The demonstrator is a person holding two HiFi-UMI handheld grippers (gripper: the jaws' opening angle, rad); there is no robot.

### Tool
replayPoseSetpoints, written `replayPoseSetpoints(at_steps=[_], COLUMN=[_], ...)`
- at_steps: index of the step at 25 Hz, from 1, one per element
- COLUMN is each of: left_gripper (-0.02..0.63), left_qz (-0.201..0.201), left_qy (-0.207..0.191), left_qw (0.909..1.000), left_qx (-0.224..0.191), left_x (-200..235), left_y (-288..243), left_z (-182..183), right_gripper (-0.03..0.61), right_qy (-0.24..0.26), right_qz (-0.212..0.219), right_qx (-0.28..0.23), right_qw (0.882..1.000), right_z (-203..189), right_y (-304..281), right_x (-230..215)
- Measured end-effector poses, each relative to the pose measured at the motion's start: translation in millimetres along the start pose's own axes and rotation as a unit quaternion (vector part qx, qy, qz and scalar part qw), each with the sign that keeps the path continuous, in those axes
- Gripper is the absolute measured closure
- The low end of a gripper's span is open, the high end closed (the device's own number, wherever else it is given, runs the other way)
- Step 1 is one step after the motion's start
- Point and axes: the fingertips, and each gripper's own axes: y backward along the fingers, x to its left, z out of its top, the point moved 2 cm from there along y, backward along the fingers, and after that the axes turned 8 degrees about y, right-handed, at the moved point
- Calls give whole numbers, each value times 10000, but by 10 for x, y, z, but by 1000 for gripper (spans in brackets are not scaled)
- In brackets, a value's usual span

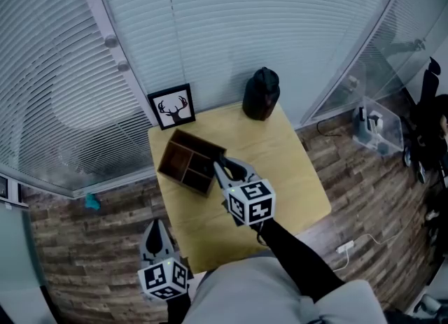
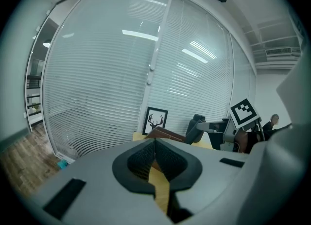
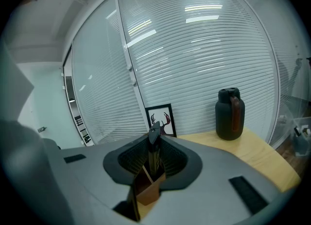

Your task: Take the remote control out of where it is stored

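A brown wooden organizer box (image 1: 183, 164) with open compartments sits on the left part of a small light wooden table (image 1: 294, 168). My right gripper (image 1: 218, 168) reaches over the box's near right corner. In the right gripper view its jaws (image 3: 154, 140) are shut on a thin dark remote control (image 3: 153, 155), which stands upright with its lower end in the box (image 3: 148, 190). My left gripper (image 1: 155, 228) hangs off the table's near left corner; its pads (image 2: 154, 145) meet with nothing between them.
A framed deer picture (image 1: 172, 106) leans at the table's back left, and a dark jug (image 1: 261, 93) stands at the back edge. Blinds and glass walls close in behind. A clear bin (image 1: 378, 128) and cables lie on the floor to the right.
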Motion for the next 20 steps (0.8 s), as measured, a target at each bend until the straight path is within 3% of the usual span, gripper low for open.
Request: replayPoseSetpoints(at_steps=[20], left_gripper=[605], left_qz=[8], left_qy=[43], left_qw=[10000], left_qx=[-39], left_x=[-8], left_y=[15], left_z=[1], right_gripper=[505], right_qy=[33], right_qz=[-1], right_qx=[-35], right_qw=[10000], right_z=[29], right_y=[7], right_x=[22])
